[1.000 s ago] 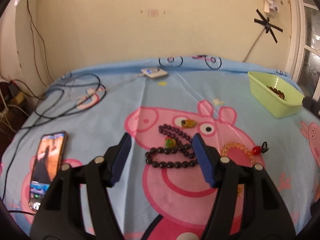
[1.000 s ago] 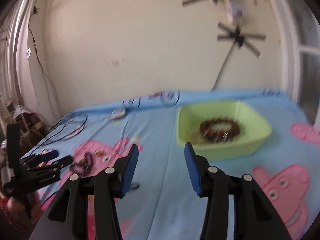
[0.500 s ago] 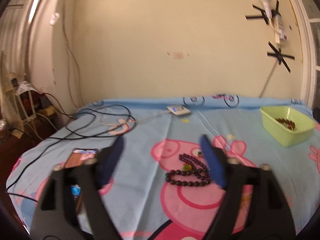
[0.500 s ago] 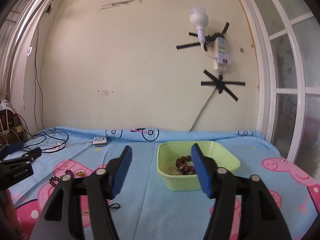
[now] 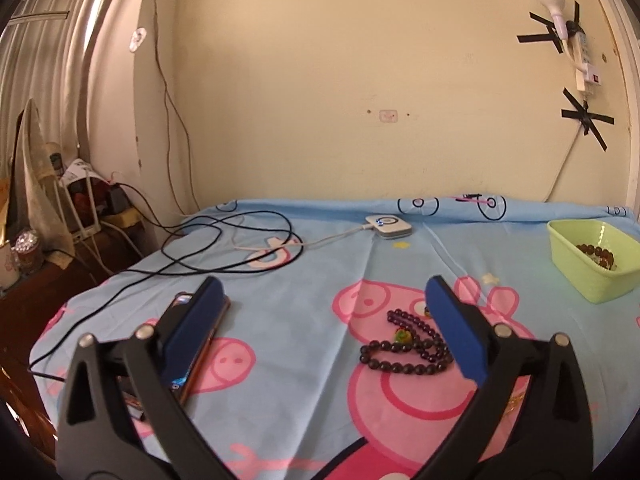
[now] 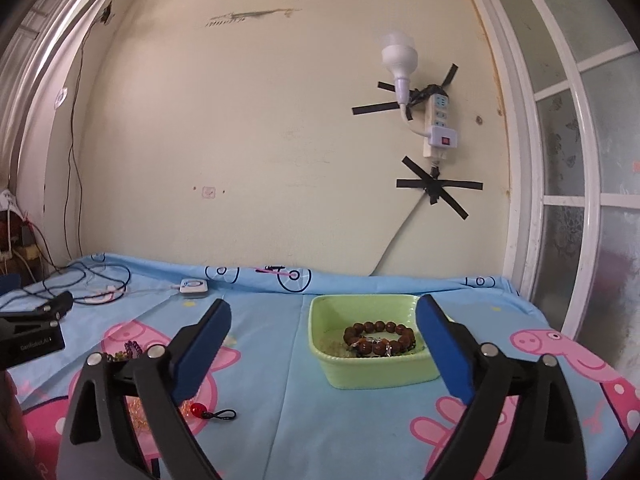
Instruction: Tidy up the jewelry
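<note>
Necklace (image 5: 408,350) just beyond left gripper (image 5: 326,332)

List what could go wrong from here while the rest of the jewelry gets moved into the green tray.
1. The dark bead necklace lies in loose, overlapping loops; a pinch by the left hand-held gripper may catch one strand and drag the rest.
2. The phone lies under its left finger; a low sweep could knock it.
3. The green tray is shallow and already holds a brown bracelet; dropped pieces might spill.

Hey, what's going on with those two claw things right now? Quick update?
Left gripper open, empty. Right gripper open, empty. Dark bead necklace loose on bedsheet; brown bracelet in green tray. Phone beside left gripper.
</note>
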The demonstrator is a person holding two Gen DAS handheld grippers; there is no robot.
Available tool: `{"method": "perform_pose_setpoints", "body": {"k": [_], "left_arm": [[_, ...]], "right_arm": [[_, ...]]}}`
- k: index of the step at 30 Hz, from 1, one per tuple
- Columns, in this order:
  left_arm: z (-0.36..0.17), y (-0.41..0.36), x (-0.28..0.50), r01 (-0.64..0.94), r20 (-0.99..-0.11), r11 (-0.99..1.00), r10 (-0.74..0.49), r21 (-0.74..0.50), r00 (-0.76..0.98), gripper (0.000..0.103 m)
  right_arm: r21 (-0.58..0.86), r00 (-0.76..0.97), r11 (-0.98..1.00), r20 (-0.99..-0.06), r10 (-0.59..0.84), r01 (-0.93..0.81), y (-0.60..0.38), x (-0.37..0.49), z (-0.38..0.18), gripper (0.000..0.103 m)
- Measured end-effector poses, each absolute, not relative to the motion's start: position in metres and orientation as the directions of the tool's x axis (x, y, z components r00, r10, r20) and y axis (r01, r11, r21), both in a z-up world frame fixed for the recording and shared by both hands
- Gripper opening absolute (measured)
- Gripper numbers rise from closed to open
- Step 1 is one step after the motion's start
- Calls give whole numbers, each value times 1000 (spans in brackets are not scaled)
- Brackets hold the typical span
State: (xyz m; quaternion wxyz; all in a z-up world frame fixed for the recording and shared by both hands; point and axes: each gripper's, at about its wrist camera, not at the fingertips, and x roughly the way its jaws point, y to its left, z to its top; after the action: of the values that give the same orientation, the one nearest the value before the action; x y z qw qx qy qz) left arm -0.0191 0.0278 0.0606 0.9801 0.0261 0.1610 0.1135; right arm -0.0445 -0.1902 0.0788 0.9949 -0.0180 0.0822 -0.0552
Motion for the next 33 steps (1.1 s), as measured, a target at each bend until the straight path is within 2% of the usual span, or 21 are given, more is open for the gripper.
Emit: {"method": "perform_pose_setpoints", "body": {"k": [18,33], "left_arm": [[58,36,-14,-248,-336,966,259,75,906,97],[60,38,-15,-246,-330,966,256,74,909,97]], "right_arm": [[-72,985,997,-169,-34,22,-178,-43,78,74],[-61,985,998,-171,-26,15,-180,-42,78,74]]}}
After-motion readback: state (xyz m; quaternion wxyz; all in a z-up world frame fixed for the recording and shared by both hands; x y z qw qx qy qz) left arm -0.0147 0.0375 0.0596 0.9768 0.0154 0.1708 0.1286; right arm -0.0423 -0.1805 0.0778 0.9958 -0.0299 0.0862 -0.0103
